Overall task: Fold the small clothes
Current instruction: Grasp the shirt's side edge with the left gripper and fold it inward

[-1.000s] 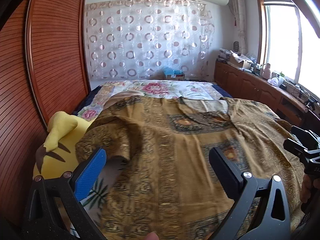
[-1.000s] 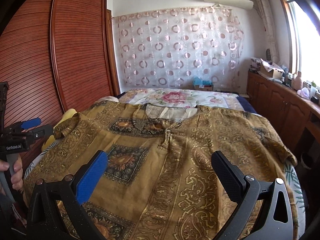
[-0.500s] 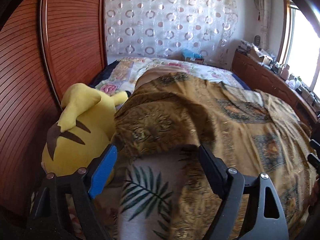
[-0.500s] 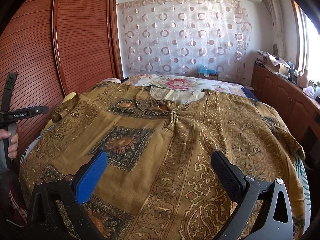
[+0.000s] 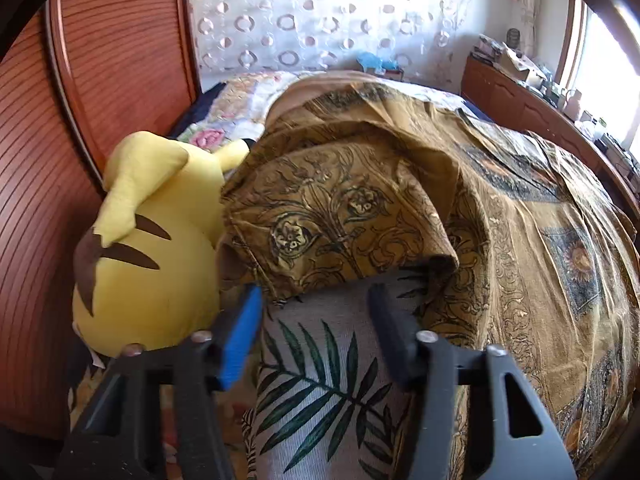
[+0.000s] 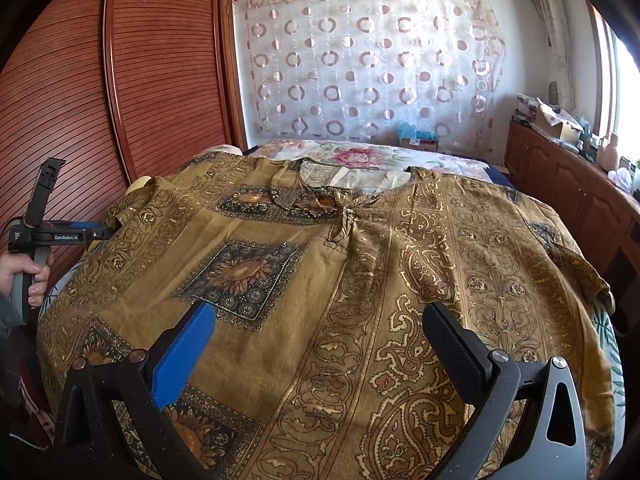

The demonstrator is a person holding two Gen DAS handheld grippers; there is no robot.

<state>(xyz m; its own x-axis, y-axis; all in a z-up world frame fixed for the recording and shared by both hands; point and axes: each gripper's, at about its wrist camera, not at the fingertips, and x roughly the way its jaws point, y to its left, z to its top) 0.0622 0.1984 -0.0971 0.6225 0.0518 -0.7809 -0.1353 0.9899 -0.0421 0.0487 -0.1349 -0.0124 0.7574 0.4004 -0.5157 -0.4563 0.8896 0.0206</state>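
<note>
A golden-brown patterned shirt [image 6: 352,272] lies spread front-up across the bed, collar toward the far end. In the left wrist view its left sleeve [image 5: 344,216] hangs over the bed's side. My left gripper [image 5: 314,300] is open, its fingertips just below the sleeve's hem, not holding it. It also shows in the right wrist view [image 6: 94,234] at the shirt's left edge, held by a hand. My right gripper [image 6: 316,320] is open and empty, hovering over the shirt's lower front.
A yellow plush toy [image 5: 156,248] lies left of the sleeve against the wooden wardrobe [image 5: 60,160]. A leaf-print sheet [image 5: 332,392] covers the mattress below the sleeve. A wooden cabinet [image 6: 568,184] runs along the right wall. A floral quilt [image 6: 360,156] lies beyond the collar.
My left gripper swung left and down to the shirt's left sleeve and its jaws narrowed. My right gripper tilted slightly down over the shirt.
</note>
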